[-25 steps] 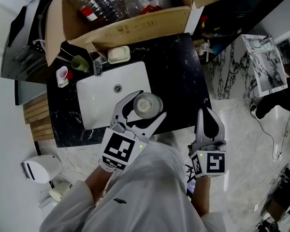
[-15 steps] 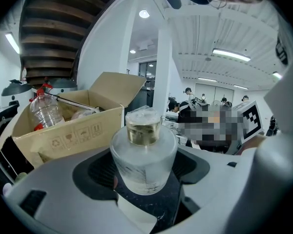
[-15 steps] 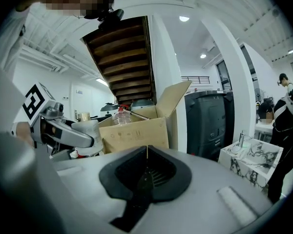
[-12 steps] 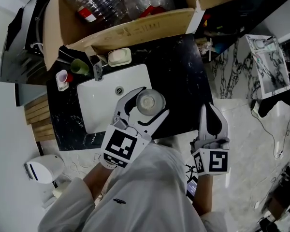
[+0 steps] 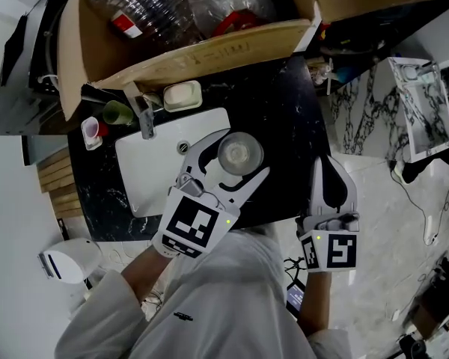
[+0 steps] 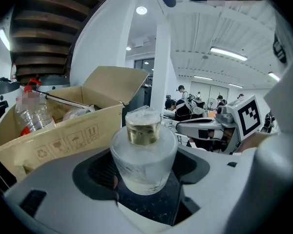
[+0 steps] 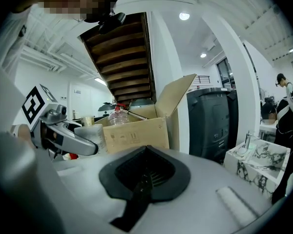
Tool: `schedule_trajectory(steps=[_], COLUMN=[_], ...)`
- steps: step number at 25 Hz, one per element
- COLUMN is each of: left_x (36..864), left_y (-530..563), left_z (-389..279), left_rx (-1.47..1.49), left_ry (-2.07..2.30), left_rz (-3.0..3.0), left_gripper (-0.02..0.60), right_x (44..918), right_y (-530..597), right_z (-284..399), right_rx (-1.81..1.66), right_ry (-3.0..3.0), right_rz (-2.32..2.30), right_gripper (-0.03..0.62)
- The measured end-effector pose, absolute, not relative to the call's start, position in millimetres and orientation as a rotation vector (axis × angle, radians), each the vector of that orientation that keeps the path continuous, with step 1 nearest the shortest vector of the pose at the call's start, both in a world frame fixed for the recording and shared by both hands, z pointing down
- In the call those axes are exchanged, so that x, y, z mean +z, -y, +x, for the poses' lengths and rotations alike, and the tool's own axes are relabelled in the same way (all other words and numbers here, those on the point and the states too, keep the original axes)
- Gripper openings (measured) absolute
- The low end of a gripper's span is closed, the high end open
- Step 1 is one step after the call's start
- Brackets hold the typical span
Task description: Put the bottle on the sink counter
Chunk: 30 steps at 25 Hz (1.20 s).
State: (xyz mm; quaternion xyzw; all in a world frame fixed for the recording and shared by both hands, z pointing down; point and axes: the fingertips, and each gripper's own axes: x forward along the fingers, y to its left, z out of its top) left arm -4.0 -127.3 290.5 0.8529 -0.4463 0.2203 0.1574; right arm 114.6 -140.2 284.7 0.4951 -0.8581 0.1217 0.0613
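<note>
**Left gripper grips a frosted bottle at the basin's edge; right gripper is closed and empty**

The left gripper [image 5: 245, 154] sits just left of centre in the head view. Its two white jaws curve around a bottle [image 6: 143, 155] and press on its sides. The bottle is squat frosted glass with a gold cap and stands upright. In the left gripper view, a black marbled surface lies directly beneath it. Whether its base touches that surface cannot be told.

From above, the bottle is at the right rim of the white sink basin [image 5: 146, 167], where the basin meets the black counter [image 5: 284, 103].

The right gripper [image 5: 327, 172] is in the lower right of centre, its tips over the counter's near edge. Its jaws are pressed together with nothing between them.

Above the basin in the frame are a faucet [image 5: 144, 118] and a pale soap dish [image 5: 182, 96]. A green cup [image 5: 118, 112] and a small pink-and-white cup [image 5: 92, 131] stand further left.

Along the top of the frame, an open cardboard box [image 5: 209, 54] rests against the back of the counter. It holds clear plastic bottles [image 5: 135, 6].
</note>
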Motion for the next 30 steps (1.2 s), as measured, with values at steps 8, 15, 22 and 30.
schedule_trajectory(steps=[8,15,22,30], left_x=[307.5,321.7,346.4,388.0], left_y=[167.9,211.3,250.4,281.5], left_z=[-5.7,-5.9,1.3,4.8], left_rx=[0.670,0.694,0.691,0.715], left_ry=[1.255,1.262,1.254,1.257], left_rz=[2.446,2.466,2.463,2.450], left_gripper=[0.337,0.337,0.337,0.337], right_x=[300.7,321.5,340.0,369.5], right_y=[179.2,212.4,247.7,276.7], right_z=[108.2,106.9,107.1,106.9], right_rx=[0.394,0.431,0.426,0.464], right_ry=[2.595,2.580,2.565,2.543], right_rz=[1.487,1.503,1.494,1.492], right_gripper=[0.011,0.011,0.011,0.011])
